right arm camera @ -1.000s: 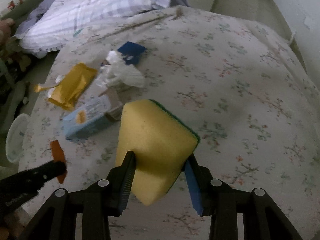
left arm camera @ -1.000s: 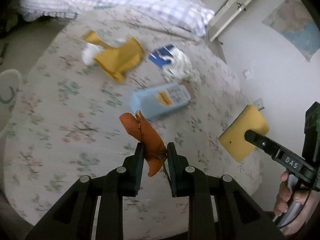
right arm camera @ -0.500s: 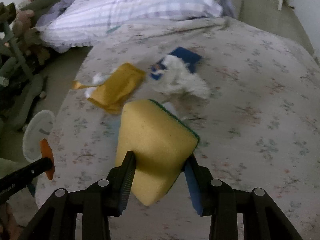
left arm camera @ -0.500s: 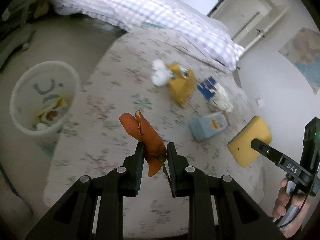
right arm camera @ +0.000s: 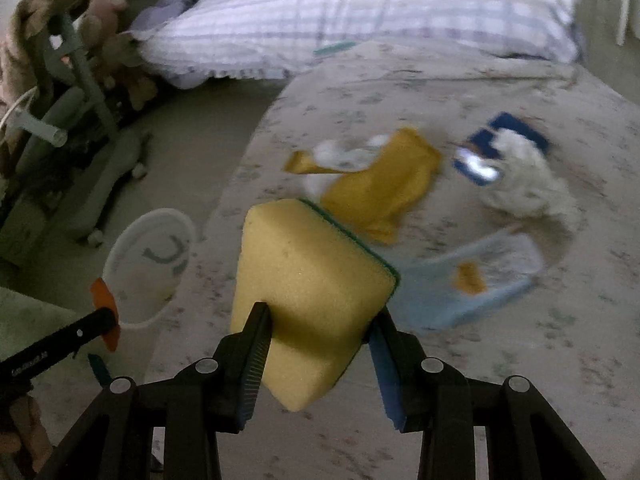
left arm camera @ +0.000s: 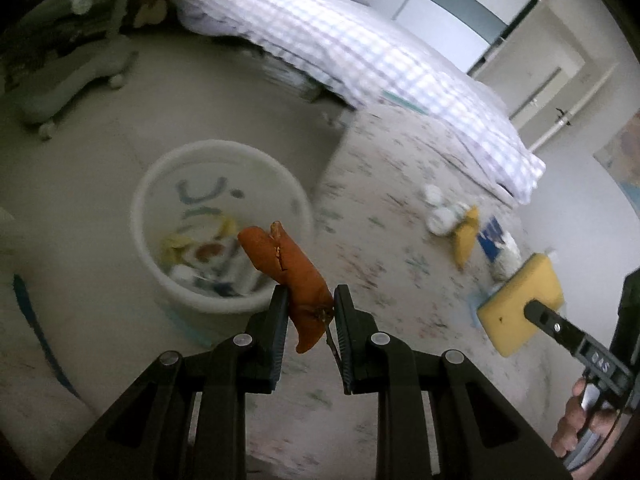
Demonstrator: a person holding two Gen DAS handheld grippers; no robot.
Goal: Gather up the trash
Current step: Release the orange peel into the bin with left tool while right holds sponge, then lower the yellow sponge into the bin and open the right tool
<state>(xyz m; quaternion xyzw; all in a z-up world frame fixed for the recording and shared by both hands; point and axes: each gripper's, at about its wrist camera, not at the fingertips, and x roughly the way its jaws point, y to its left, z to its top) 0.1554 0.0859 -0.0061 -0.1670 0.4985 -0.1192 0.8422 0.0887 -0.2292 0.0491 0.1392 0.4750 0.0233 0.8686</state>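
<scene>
My left gripper (left arm camera: 308, 300) is shut on an orange peel (left arm camera: 286, 268), held up beside the rim of a white trash bin (left arm camera: 160, 280) that stands on the floor and holds several scraps. My right gripper (right arm camera: 320, 320) is shut on a yellow sponge (right arm camera: 308, 280) with a green back, above the flowered bed (right arm camera: 560, 380). On the bed lie a yellow wrapper (right arm camera: 384, 184), white tissue (right arm camera: 528, 184), a blue packet (right arm camera: 508, 128) and a light blue box (right arm camera: 480, 280). In the right wrist view the left gripper's finger and peel (right arm camera: 106, 312) show near the bin (right arm camera: 132, 252).
A checked pillow (left arm camera: 360, 56) lies at the head of the bed. A grey wheeled frame (right arm camera: 80, 152) with soft toys stands on the floor to the left of the bin. A white wall (left arm camera: 580, 240) rises behind the bed. A person's hand (left arm camera: 580, 424) grips the right tool.
Both grippers have swept left from over the bed toward its edge. The bin has come into full view under the peel. Both grips are unchanged.
</scene>
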